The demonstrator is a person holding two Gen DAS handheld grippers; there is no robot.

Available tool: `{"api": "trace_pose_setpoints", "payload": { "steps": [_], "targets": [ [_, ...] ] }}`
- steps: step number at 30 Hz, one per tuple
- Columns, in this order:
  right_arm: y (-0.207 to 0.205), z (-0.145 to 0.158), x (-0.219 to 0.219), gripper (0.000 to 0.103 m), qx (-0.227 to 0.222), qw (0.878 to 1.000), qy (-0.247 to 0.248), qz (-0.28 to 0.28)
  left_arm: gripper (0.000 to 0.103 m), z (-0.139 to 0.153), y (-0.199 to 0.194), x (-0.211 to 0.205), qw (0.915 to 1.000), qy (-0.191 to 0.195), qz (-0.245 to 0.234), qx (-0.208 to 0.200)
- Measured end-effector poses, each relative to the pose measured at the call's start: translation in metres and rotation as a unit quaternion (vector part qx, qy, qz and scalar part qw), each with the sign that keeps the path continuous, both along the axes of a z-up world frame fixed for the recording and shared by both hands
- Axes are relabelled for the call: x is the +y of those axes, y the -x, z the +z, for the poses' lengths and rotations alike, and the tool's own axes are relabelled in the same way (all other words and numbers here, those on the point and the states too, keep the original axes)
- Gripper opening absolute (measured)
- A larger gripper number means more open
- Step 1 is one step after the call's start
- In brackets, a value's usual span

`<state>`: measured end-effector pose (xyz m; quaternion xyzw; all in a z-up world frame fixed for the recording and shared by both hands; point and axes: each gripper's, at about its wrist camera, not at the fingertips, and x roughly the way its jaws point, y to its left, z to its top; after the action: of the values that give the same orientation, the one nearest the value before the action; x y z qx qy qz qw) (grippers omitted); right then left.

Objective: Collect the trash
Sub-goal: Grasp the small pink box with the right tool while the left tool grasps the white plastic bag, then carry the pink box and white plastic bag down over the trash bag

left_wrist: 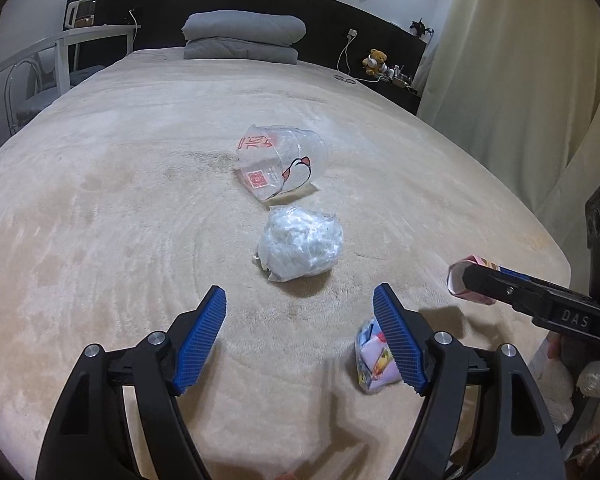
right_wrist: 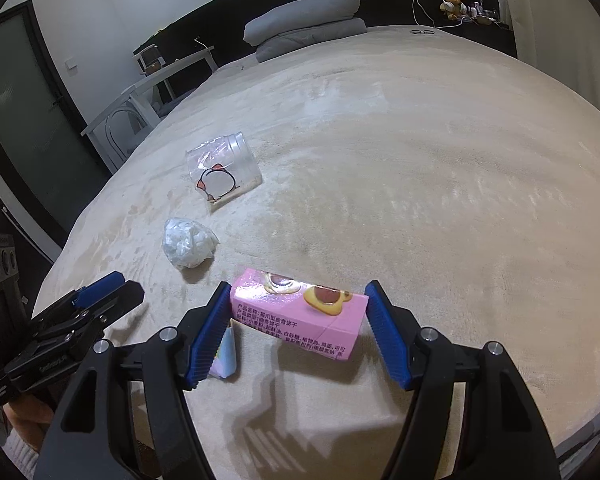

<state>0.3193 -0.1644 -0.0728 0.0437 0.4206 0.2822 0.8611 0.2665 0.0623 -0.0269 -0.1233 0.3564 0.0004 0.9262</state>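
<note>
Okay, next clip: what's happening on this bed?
A person with a handheld gripper in each hand is picking litter off a beige bed. The right gripper holds a pink snack box endwise between its pads. The left gripper is open and empty, beside a small colourful wrapper. A crumpled clear plastic bag and a clear plastic cup on its side lie farther up the bed.
</note>
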Motion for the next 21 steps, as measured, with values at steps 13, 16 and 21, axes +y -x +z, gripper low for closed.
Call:
{"api": "trace_pose_setpoints", "payload": {
  "steps": [13,16,21],
  "targets": [
    [-0.003,-0.004,-0.016,0.067,0.005,1.0,0.0,0.002,0.079,-0.02,-0.063,-0.005,0.9993,-0.033,-0.009,0.018],
    [-0.004,-0.005,-0.016,0.067,0.006,1.0,0.002,0.002,0.078,-0.025,-0.073,-0.003,0.9992,-0.029,-0.015,0.023],
    [-0.005,-0.008,-0.018,0.067,0.006,1.0,0.002,0.0,0.055,-0.029,-0.084,-0.007,0.9982,-0.048,-0.02,0.029]
  ]
}}
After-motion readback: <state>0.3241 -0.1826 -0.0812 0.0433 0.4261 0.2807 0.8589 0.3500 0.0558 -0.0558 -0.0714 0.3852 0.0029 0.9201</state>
